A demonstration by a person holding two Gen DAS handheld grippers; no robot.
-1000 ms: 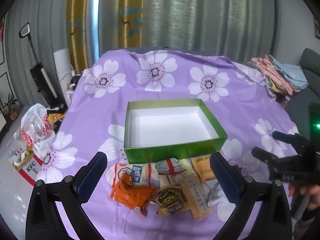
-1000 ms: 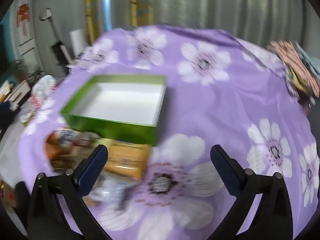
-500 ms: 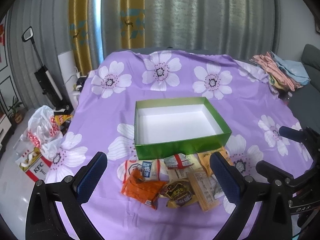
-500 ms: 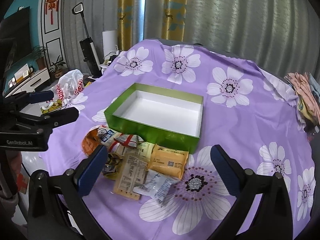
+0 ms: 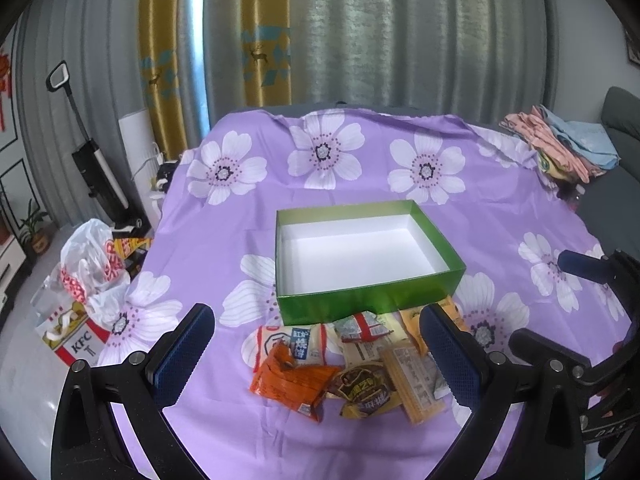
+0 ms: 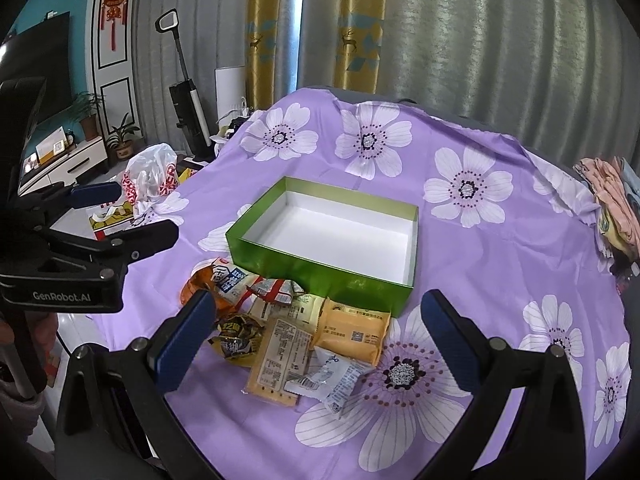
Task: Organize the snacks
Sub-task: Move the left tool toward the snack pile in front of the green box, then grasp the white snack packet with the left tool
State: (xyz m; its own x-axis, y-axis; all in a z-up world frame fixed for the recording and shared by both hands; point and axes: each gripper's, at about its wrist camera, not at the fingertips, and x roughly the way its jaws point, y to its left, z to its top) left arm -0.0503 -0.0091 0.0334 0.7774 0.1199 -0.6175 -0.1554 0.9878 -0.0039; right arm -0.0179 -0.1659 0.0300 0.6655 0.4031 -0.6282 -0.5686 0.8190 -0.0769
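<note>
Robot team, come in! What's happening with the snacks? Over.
Both grippers, left and right, open, empty. Snack packets piled before the empty green box. Nothing blocking.

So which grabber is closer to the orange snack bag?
Left. The left gripper hovers open right above the orange snack bag; the right gripper hangs open further right, over the yellow packets.

— What kind of place is this?
— A home living room. Pleated grey curtains (image 6: 500, 40) with gold deer-print panels (image 6: 356, 24) cover the far wall, and a dark television (image 6: 38, 76) sits above a low white cabinet (image 6: 68, 164) with potted plants (image 6: 122, 136).
— Anything else domestic?
— An upright vacuum cleaner (image 6: 186, 92), a red knot ornament (image 6: 114, 4), folded laundry (image 5: 560, 140), a sofa corner (image 5: 622, 116).
</note>
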